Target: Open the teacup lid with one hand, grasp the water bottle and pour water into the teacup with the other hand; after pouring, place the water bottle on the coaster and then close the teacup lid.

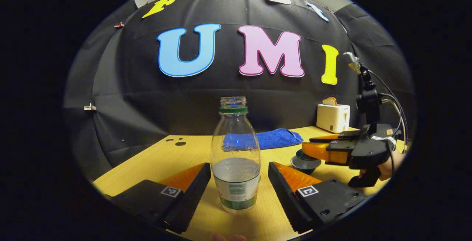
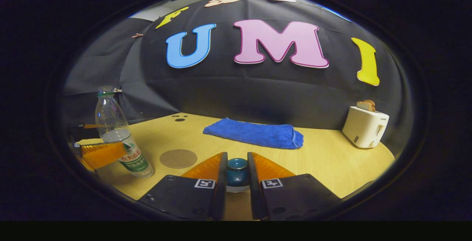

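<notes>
With the right gripper point(image 2: 236, 176) clamped on the teacup lid point(image 2: 236, 169) knob and the left gripper point(image 1: 236, 182) spread wide around the upright water bottle point(image 1: 235, 159), lid removal is in hand; next, lift straight up.

Black cloth wall point(image 2: 236, 89) behind light wooden table point(image 2: 324, 156). Blue towel point(image 2: 258, 133) at table's 12 o'clock; white toaster point(image 2: 365, 127) at 2 o'clock, apparently holding bread. Lighting dim.
</notes>
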